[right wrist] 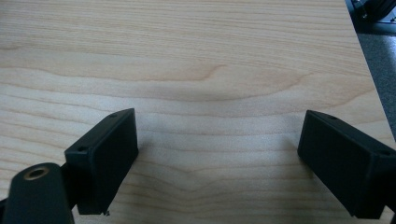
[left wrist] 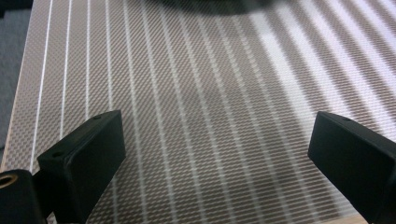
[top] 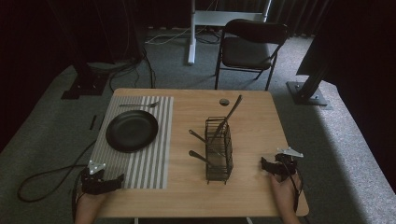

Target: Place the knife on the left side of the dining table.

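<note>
Wooden worktop (top: 252, 186) carries a wire cutlery caddy (top: 218, 149); left of it, the left gripper (top: 116, 181) on a striped placemat (top: 149, 158), right the right gripper (top: 264, 164), both jaws released.

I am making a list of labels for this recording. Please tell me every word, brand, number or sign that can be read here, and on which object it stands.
None: no readable text in any view.
The striped placemat, black plate, wire caddy, table and both claws, left and right, carry no visible print.
</note>
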{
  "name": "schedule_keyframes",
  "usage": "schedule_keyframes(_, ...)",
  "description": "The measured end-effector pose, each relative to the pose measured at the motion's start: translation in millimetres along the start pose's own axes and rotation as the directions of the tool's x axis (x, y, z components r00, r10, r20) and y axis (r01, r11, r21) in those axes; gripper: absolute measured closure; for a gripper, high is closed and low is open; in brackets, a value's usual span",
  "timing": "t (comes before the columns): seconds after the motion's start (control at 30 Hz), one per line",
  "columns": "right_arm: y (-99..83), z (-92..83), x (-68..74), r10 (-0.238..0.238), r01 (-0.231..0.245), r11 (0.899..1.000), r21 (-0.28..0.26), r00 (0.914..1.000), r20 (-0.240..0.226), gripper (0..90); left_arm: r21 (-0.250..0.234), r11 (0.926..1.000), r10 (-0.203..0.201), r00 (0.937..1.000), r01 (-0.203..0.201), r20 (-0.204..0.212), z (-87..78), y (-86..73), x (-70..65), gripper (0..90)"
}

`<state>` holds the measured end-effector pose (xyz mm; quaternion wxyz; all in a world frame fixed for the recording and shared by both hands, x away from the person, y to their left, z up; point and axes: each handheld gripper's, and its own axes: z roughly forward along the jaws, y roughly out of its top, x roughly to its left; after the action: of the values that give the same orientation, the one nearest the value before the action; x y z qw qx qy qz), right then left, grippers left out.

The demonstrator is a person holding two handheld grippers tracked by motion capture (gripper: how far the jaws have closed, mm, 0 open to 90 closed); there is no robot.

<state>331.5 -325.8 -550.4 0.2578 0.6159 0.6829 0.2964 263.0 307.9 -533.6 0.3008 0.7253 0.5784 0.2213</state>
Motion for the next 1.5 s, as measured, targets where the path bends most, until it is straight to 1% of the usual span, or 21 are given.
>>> schedule_keyframes(0.07,0.0,0.0,0.0,0.001,-0.001,1.000,0.000,1.0000,0.000,11.4,0.000,1.0000,0.000,1.0000,0.000,0.000,0.0,0.0,0.0,4.3)
schedule_keyframes(0.1,0.0,0.0,0.0,0.001,-0.001,1.000,0.000,1.0000,0.000,11.4,-0.003,0.9999,0.013,0.9995,-0.013,0.030,-0.6,7.0,-6.5,5.1)
schedule_keyframes(0.17,0.0,0.0,0.0,0.001,-0.001,1.000,0.000,1.0000,0.000,11.4,-0.013,0.9996,0.024,0.9981,-0.024,0.056,-1.5,11.1,-10.9,5.1)
schedule_keyframes(0.27,0.0,0.0,0.0,0.001,-0.001,1.000,0.000,1.0000,0.000,11.4,-0.010,0.9986,0.052,0.9953,-0.051,0.082,-2.1,17.1,-17.2,5.1)
schedule_keyframes(0.33,0.0,0.0,0.0,0.001,-0.001,1.000,0.000,1.0000,0.000,11.4,-0.005,0.9984,0.057,0.9943,-0.056,0.090,-2.0,18.6,-18.4,5.2)
schedule_keyframes(0.37,0.0,0.0,0.0,0.001,-0.001,1.000,0.000,1.0000,0.000,11.4,-0.007,0.9986,0.053,0.9928,-0.053,0.107,-2.3,20.9,-19.9,5.2)
schedule_keyframes(0.5,0.0,0.0,0.0,0.001,-0.001,1.000,0.000,1.0000,0.000,11.4,-0.011,0.9968,0.080,0.9897,-0.079,0.119,-4.4,29.9,-26.5,7.0)
schedule_keyframes(0.53,0.0,0.0,0.0,0.001,-0.001,1.000,0.000,1.0000,0.000,11.4,-0.016,0.9961,0.088,0.9900,-0.087,0.110,-5.1,31.9,-28.6,7.0)
schedule_keyframes(0.63,0.0,0.0,0.0,0.001,-0.001,1.000,0.000,1.0000,0.000,11.4,-0.020,0.9951,0.098,0.9873,-0.096,0.125,-7.0,36.0,-31.9,7.0)
schedule_keyframes(0.7,0.0,0.0,0.0,0.001,-0.001,1.000,0.000,1.0000,0.000,11.4,-0.042,0.9934,0.112,0.9834,-0.107,0.143,-11.2,42.7,-38.5,7.0)
schedule_keyframes(0.77,0.0,0.0,0.0,0.001,-0.001,1.000,0.000,1.0000,0.000,11.4,-0.043,0.9930,0.115,0.9824,-0.110,0.147,-12.2,44.4,-40.1,7.0)
schedule_keyframes(0.87,0.0,0.0,0.0,0.001,-0.001,1.000,0.000,1.0000,0.000,11.4,-0.051,0.9915,0.128,0.9729,-0.120,0.193,-14.0,52.3,-49.8,7.0)
schedule_keyframes(0.97,0.0,0.0,0.0,0.001,-0.001,1.000,0.000,1.0000,0.000,11.4,-0.063,0.9878,0.153,0.9662,-0.143,0.208,-14.7,59.1,-59.2,7.0)
schedule_keyframes(1.0,0.0,0.0,0.0,0.001,-0.001,1.000,0.000,1.0000,0.000,11.4,-0.063,0.9878,0.153,0.9662,-0.143,0.208,-14.7,59.1,-59.2,7.0)
schedule_keyframes(1.03,0.0,0.0,0.0,0.001,-0.001,1.000,0.000,1.0000,0.000,11.4,-0.071,0.9858,0.164,0.9611,-0.152,0.222,-15.4,64.0,-65.1,7.0)
schedule_keyframes(1.07,0.0,0.0,0.0,0.001,-0.001,1.000,0.000,1.0000,0.000,11.4,-0.071,0.9858,0.164,0.9611,-0.152,0.222,-15.4,64.0,-65.1,7.0)
schedule_keyframes(1.13,0.0,0.0,0.0,0.001,-0.001,1.000,0.000,1.0000,0.000,11.4,-0.087,0.9823,0.182,0.9524,-0.166,0.244,-17.0,71.7,-74.1,7.0)
schedule_keyframes(1.37,0.0,0.0,0.0,0.001,-0.001,1.000,0.000,1.0000,0.000,11.4,-0.113,0.9749,0.216,0.9354,-0.192,0.280,-19.2,86.3,-90.3,7.0)
schedule_keyframes(1.4,0.0,0.0,0.0,0.001,-0.001,1.000,0.000,1.0000,0.000,11.4,-0.116,0.9736,0.223,0.9290,-0.197,0.295,-19.6,88.7,-92.1,7.0)
schedule_keyframes(1.47,0.0,0.0,0.0,0.001,-0.001,1.000,0.000,1.0000,0.000,11.4,-0.116,0.9736,0.223,0.9290,-0.197,0.295,-19.6,88.7,-92.1,7.0)
schedule_keyframes(1.5,0.0,0.0,0.0,0.001,-0.001,1.000,0.000,1.0000,0.000,11.4,-0.133,0.9709,0.231,0.9230,-0.199,0.307,-21.5,94.0,-97.0,7.0)
